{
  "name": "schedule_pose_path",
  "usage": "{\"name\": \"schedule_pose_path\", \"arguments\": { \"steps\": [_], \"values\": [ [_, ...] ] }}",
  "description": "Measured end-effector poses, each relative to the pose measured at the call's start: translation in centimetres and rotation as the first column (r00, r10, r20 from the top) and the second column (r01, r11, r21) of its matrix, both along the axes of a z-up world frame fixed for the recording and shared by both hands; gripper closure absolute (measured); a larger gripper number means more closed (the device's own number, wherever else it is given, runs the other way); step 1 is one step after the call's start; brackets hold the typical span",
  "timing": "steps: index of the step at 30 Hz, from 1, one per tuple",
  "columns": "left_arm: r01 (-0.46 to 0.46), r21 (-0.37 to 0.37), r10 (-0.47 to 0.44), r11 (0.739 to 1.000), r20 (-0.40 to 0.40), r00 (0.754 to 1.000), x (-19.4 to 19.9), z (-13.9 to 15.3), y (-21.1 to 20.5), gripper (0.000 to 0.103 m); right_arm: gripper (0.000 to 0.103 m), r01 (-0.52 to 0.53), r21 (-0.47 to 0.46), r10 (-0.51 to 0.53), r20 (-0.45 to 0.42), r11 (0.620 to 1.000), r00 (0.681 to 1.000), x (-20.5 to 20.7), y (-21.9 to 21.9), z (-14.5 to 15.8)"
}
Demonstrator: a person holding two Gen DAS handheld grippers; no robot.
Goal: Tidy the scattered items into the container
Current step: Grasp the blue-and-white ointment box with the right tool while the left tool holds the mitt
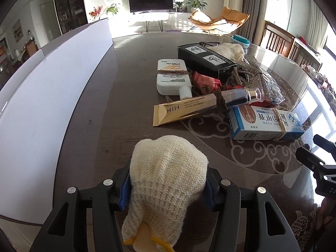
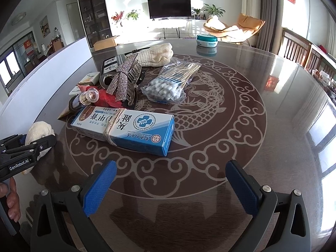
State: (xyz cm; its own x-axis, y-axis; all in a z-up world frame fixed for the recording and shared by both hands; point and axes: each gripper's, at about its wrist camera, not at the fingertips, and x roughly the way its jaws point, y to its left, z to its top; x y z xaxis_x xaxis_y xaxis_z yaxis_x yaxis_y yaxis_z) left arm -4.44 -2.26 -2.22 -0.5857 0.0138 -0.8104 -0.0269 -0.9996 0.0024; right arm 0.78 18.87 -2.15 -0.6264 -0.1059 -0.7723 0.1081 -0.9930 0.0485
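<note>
My left gripper [image 1: 167, 191] is shut on a cream knitted pouch [image 1: 168, 168], which bulges out above its blue pads just over the dark table. In the right wrist view the same pouch [image 2: 38, 132] shows in the left gripper [image 2: 27, 147] at the left edge. A tall white container wall [image 1: 52, 84] runs along the left. My right gripper [image 2: 171, 168] stands open over the table with nothing between its fingers. Just beyond it lies a blue and white box [image 2: 126, 128].
The pile holds a gold tube [image 1: 189, 109], a white bottle [image 1: 172, 77], a black box [image 1: 205, 59], a bag of cotton swabs [image 2: 166, 88], a rhinestone hair clip [image 2: 124, 79] and another knitted cloth [image 2: 157, 54]. A teal tin [image 2: 206, 40] sits at the far edge. Wooden chairs stand on the right.
</note>
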Motion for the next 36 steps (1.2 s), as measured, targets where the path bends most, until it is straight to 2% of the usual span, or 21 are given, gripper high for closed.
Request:
{"name": "schedule_pose_path", "arguments": {
  "steps": [5, 8, 12, 14, 17, 21, 23, 26, 28, 30, 31, 33, 34, 35, 36],
  "values": [
    [0.004, -0.002, -0.004, 1.0, -0.026, 1.0, 0.3, -0.1, 0.0, 0.046, 0.0, -0.039, 0.024, 0.038, 0.044, 0.999, 0.998, -0.3, -0.8, -0.6],
    [0.007, 0.002, -0.007, 1.0, -0.042, 0.999, 0.3, -0.3, -0.2, 0.044, 0.0, -0.112, 0.073, 0.107, 0.067, 0.991, 0.992, -0.3, -1.5, -0.9],
    [0.007, 0.003, -0.007, 1.0, -0.042, 0.999, 0.2, -0.3, -0.2, 0.044, 0.0, -0.235, 0.073, 0.23, 0.071, 0.969, 0.97, 0.2, -1.0, -1.1],
    [0.008, 0.004, -0.008, 1.0, -0.043, 0.999, 0.3, -0.3, -0.2, 0.044, 0.0, -0.327, 0.073, 0.323, 0.071, 0.942, 0.944, 0.1, -0.4, -1.2],
    [0.008, 0.004, -0.008, 1.0, -0.043, 0.999, 0.3, -0.3, -0.2, 0.044, 0.0, -0.463, 0.074, 0.458, 0.075, 0.883, 0.886, -0.5, 1.2, -1.2],
    [0.009, 0.004, -0.008, 1.0, -0.043, 0.999, 0.4, -0.2, -0.2, 0.044, 0.0, -0.562, 0.075, 0.554, 0.103, 0.824, 0.826, -3.4, 2.1, -1.3],
    [0.009, 0.004, -0.009, 1.0, -0.043, 0.999, 0.4, -0.2, -0.2, 0.044, 0.0, -0.601, 0.109, 0.589, 0.127, 0.792, 0.798, -4.8, 1.0, -1.1],
    [0.009, 0.004, -0.009, 1.0, -0.043, 0.999, 0.4, -0.2, -0.2, 0.044, 0.0, -0.658, 0.176, 0.648, 0.116, 0.732, 0.752, -6.1, -1.5, -0.8],
    [0.009, 0.004, -0.009, 1.0, -0.043, 0.999, 0.4, -0.2, -0.2, 0.044, 0.0, -0.691, 0.158, 0.681, 0.119, 0.705, 0.722, -6.9, -3.0, -0.9],
    [0.009, 0.005, -0.009, 1.0, -0.043, 0.999, 0.4, -0.2, -0.2, 0.044, 0.0, -0.716, 0.1, 0.704, 0.133, 0.691, 0.698, -7.7, -4.3, -1.3],
    [0.009, 0.005, -0.009, 1.0, -0.043, 0.999, 0.4, -0.2, -0.1, 0.044, 0.0, -0.72, 0.073, 0.708, 0.139, 0.69, 0.693, -8.1, -4.9, -1.4],
    [0.009, 0.005, -0.009, 1.0, -0.043, 0.999, 0.4, -0.2, -0.1, 0.044, 0.002, -0.701, 0.072, 0.69, 0.126, 0.71, 0.712, -8.2, -5.8, -1.4],
    [0.009, 0.005, -0.009, 1.0, -0.043, 0.999, 0.4, -0.2, -0.1, 0.044, 0.011, -0.687, 0.067, 0.679, 0.115, 0.723, 0.725, -8.1, -6.1, -1.2],
    [0.009, 0.005, -0.009, 1.0, -0.043, 0.999, 0.4, -0.2, -0.1, 0.044, 0.024, -0.668, 0.062, 0.66, 0.107, 0.742, 0.743, -7.9, -6.2, -1.0],
    [0.01, 0.005, -0.01, 1.0, -0.043, 0.999, 0.4, -0.2, -0.1, 0.044, 0.03, -0.646, 0.051, 0.639, 0.106, 0.762, 0.762, -7.7, -6.3, -0.8]
  ]
}}
